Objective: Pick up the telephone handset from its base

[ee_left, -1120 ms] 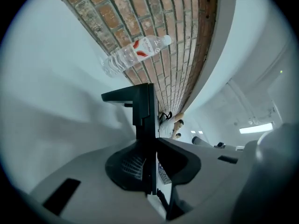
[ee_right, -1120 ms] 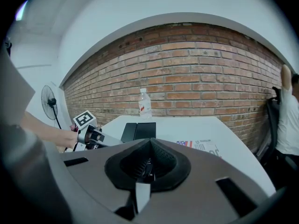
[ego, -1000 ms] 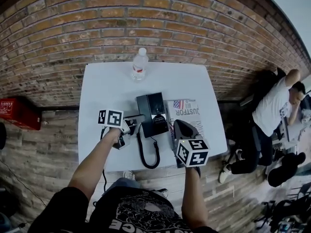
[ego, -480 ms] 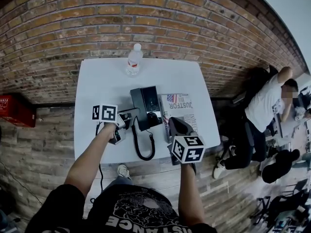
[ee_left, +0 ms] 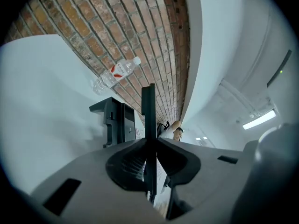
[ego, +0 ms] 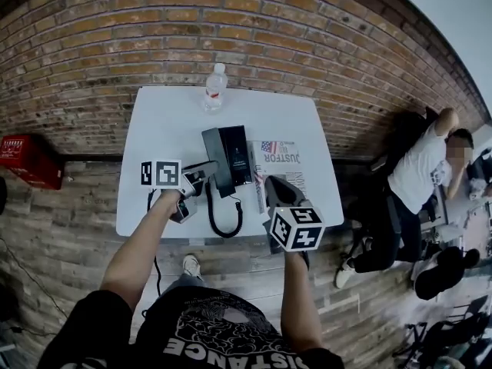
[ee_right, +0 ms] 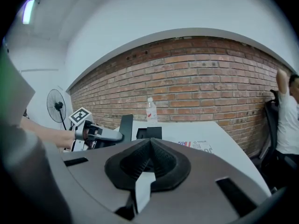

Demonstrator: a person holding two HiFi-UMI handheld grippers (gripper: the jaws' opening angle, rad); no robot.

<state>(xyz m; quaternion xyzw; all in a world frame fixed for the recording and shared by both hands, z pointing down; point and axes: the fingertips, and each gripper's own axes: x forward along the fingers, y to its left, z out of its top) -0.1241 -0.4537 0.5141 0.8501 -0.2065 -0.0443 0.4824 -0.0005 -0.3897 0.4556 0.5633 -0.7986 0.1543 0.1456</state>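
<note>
Handset (ee_left: 148,107) clamped in L gripper (ego: 201,177), clear of base (ego: 240,156), R gripper (ee_right: 149,143) closed, empty

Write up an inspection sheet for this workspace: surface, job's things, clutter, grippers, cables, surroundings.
Surface: white table set against a brick wall.
Job's things: black telephone handset, held on edge beside its base, which stands mid-table.
Clutter: clear water bottle upright at the far edge; printed paper to the right of the base.
Grippers: left gripper shut on the handset; right gripper shut, nothing between its jaws, over the table's near right part.
Cables: coiled cord loops from the phone towards the near edge.
Surroundings: red crate on the wood floor at left; seated person at right; fan.
</note>
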